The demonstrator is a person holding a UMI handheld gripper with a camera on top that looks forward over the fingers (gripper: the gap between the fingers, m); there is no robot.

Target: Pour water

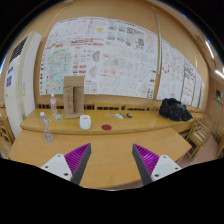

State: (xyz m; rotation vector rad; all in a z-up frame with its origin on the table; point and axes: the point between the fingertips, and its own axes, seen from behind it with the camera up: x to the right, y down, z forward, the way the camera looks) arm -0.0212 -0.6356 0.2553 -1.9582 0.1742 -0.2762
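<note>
The gripper [112, 160] hung over the near wooden table [110, 150] with its fingers spread wide and nothing between them, the purple pads [75, 158] facing each other across bare tabletop. Well beyond the fingers, on a second wooden table [130, 122] against the wall, a clear plastic water bottle [53, 106] stood upright just beside a brown cardboard box [74, 95]. A small white cup [85, 122] sat nearer the front edge of that table, apart from the bottle, and another clear bottle [46, 127] (only faintly visible) stood at the same table's near end. A black bag [175, 109] rested at the far end. Large printed posters [105, 55] covered the wall behind, and an air conditioner [22, 75] stood in the corner.
</note>
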